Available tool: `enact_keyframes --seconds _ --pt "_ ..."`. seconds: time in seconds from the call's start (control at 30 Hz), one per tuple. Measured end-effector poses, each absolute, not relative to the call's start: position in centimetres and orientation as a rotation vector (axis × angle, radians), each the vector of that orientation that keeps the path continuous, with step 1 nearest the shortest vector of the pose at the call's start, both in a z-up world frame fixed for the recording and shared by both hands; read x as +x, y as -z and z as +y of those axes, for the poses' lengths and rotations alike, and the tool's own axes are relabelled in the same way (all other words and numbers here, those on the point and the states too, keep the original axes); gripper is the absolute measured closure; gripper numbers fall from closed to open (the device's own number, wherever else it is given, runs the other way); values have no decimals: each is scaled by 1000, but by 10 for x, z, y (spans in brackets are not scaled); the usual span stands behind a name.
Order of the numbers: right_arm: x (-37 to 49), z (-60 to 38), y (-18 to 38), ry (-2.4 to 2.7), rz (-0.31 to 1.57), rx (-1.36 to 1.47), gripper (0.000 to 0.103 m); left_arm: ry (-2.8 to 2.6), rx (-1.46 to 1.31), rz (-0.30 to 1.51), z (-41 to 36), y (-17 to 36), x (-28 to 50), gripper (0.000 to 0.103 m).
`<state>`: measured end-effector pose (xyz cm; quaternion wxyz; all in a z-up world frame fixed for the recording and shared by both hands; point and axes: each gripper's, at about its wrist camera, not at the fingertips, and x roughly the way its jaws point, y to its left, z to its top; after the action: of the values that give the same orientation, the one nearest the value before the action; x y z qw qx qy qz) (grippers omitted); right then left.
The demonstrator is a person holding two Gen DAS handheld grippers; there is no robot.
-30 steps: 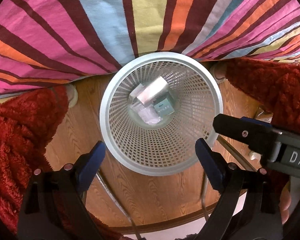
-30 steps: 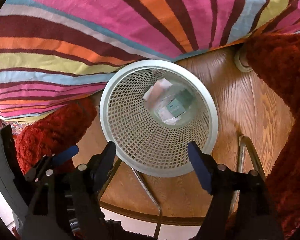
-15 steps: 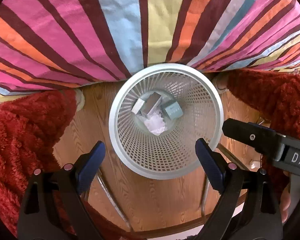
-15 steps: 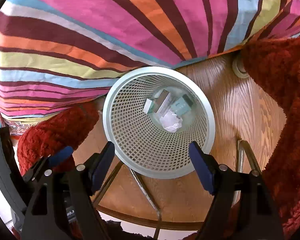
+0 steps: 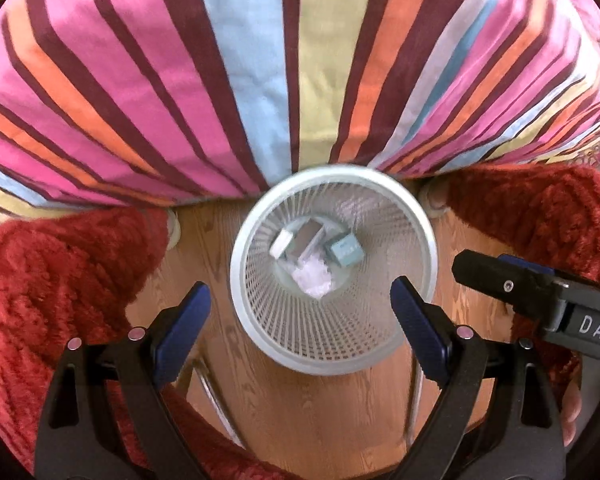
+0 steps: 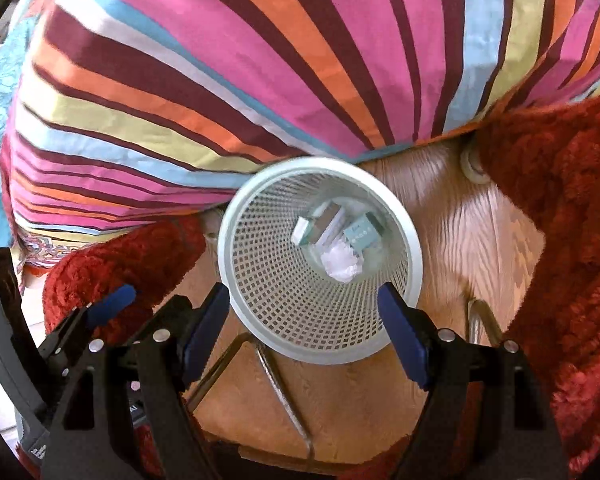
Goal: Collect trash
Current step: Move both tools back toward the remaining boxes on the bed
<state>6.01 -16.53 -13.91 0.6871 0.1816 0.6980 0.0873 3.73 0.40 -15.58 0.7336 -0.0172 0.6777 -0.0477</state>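
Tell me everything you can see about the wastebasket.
The wastebasket is a round, pale grey-white mesh bin, plastic by its look, with a solid smooth rim. It stands upright on the wooden floor, its far rim at the striped bedcover. At its bottom lie small boxes and crumpled white paper.

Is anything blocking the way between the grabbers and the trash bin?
Nothing visible does. The left gripper and right gripper both hang open and empty above the white mesh bin, whose mouth is uncovered. A crumpled paper and small boxes already lie at its bottom.
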Motion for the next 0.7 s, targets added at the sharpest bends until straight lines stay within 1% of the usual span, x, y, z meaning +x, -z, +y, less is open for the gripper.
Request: enact_keyframes --seconds 0.17,0.27,0.47,0.5,0.53,0.57,0.7 --pt "62 -168 100 -215 1394 351 30 74 -31 1358 12 125 39 14" --pt "62 -171 70 -234 1259 316 30 44 -22 1268 19 105 40 14" --pt "68 -176 -1 -227 919 203 30 13 60 1060 24 58 45 14" --pt "70 -177 -9 -232 882 201 25 16 50 1034 27 50 49 14" --pt "73 -179 -15 -242 849 201 12 24 36 1016 29 42 53 14" --pt "76 -181 -23 -262 810 203 8 27 29 1008 31 38 56 14" --pt "89 -182 -30 -294 748 176 8 44 24 988 33 23 76 14"
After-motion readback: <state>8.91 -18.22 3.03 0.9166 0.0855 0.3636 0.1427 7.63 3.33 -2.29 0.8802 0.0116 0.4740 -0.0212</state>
